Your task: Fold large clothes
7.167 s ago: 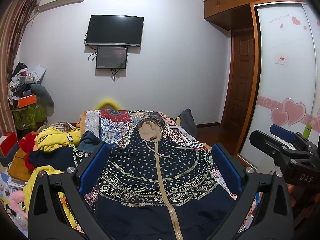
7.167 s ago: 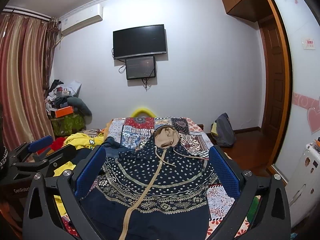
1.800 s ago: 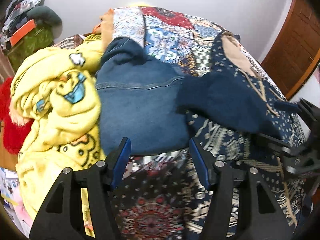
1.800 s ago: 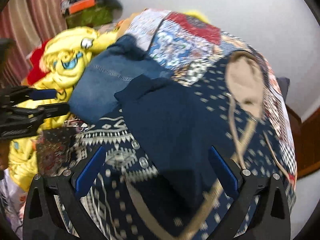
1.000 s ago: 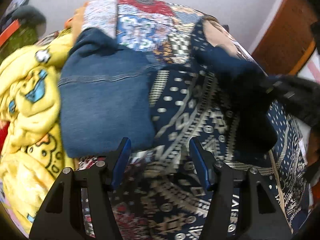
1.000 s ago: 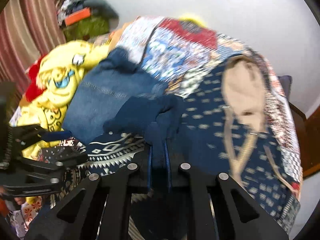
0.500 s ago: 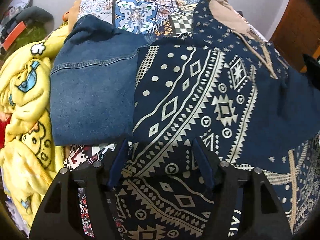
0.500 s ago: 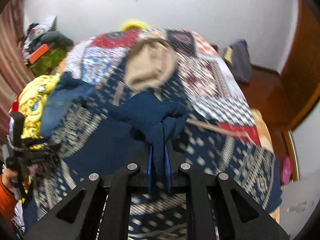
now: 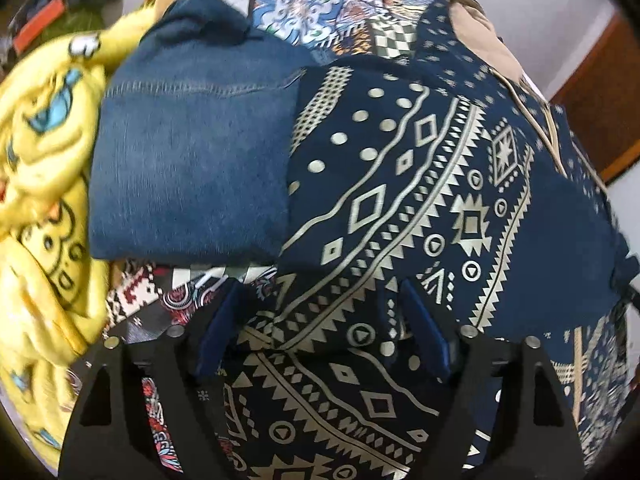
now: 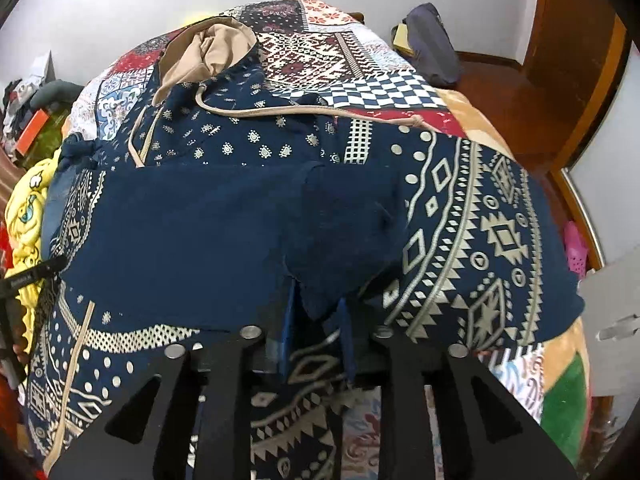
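where the navy patterned hoodie (image 10: 256, 216) lies spread front-up on the patchwork bedspread (image 10: 360, 76), its left sleeve is folded across the chest, the plain navy cuff end (image 10: 340, 240) lying near the right side of the body. the right gripper (image 10: 316, 336) hangs just over that cuff; its jaws have just been opening and stand narrowly parted, with the cuff's tip between the blue pads, and i cannot tell whether the pads press on it. the left gripper (image 9: 320, 328) is at the near left of the garment, jaws wide and just opened further, straddling the folded edge of the patterned cloth without pinching it. in the left wrist view the hoodie (image 9: 420, 184) has its tan-lined hood (image 10: 208, 52) at the far end, the drawstring (image 10: 304, 112) trailing right. folded blue jeans (image 9: 192, 168) lie just left of the hoodie, touching it, and a yellow cartoon blanket (image 9: 36, 184) is heaped further left.
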`<state>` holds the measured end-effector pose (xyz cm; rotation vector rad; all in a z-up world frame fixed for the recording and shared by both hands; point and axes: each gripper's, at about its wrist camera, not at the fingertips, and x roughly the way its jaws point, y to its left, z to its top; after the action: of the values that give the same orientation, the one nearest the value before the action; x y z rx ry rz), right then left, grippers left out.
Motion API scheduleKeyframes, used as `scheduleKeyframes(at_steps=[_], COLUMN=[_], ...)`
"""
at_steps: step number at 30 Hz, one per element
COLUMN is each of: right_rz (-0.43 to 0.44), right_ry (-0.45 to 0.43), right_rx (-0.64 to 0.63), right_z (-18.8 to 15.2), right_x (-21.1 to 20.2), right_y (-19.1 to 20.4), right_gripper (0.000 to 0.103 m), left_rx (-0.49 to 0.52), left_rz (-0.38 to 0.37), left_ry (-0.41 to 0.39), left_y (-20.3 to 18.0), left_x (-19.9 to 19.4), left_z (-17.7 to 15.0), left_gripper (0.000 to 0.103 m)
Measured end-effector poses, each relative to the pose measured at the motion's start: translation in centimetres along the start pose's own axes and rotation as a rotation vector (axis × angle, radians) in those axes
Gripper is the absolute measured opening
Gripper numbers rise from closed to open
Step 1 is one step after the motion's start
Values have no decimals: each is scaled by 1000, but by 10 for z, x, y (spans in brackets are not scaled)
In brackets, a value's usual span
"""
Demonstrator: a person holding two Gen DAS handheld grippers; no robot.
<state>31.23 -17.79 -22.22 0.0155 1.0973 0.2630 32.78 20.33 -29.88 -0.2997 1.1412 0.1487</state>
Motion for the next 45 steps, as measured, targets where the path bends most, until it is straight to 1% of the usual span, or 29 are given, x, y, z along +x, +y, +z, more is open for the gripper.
scheduleKeyframes(at_steps=[2,4,5,6,7,8,9,12,14,17,18,20,23,25,28,32,36,42,44,45], right_rz=[-15,-49,-66,-71,-73,-81,-92,-105,-105,-98,-85,-56,-58,-60,-34,35,83,102,102,101], right_ry=[-5,-16,-26,-37,-47,-70,-89,-153,-178,-205,-204,-188,-151,-113,-58,3,-19,-34,-47,-53], right_rx=[-5,-9,-11,-14,-16,-16,-14,-2,16,69,90,136,188,225,291,393,453,484,498,503], right_z=[-1,0,0,1,2,2,2,6,11,13,12,11,3,-4,-14,-28,-29,-14,-8,-6], right_x=[-9,-20,-27,-35,-42,-52,-60,-84,-95,-106,-108,-105,-96,-82,-61,-30,-18,-3,0,2], right_y=[-1,-4,-5,-6,-8,-10,-12,-20,-28,-44,-51,-65,-85,-101,-122,-143,-155,-165,-169,-170], right_gripper=[30,32,35,43,48,59,66,71,72,72,72,72,72,72,72,73,75,75,72,66], left_rx=[0,23,44,69,98,124,152,236,277,317,326,342,368,387,411,430,433,409,408,411], left_rz=[0,24,48,72,98,115,124,129,116,68,51,14,-18,-25,-22,-21,-23,-25,-22,-16], left_ry=[3,5,2,-4,-15,-28,-46,-109,-149,-203,-217,-239,-249,-242,-204,-150,-108,-72,-72,-74], left_y=[-1,-6,-10,-15,-22,-27,-34,-57,-74,-100,-107,-122,-143,-157,-172,-184,-187,-184,-182,-182], left_x=[-2,-5,-8,-13,-19,-24,-31,-55,-72,-96,-101,-107,-109,-100,-78,-51,-29,-12,-11,-11], left_z=[-1,-2,-2,-2,-3,-2,-1,2,5,11,13,19,21,20,17,12,8,9,9,8], left_gripper=[82,81,81,81,81,81,81,81,81,84,86,87,87,88,88,88,88,88,88,88])
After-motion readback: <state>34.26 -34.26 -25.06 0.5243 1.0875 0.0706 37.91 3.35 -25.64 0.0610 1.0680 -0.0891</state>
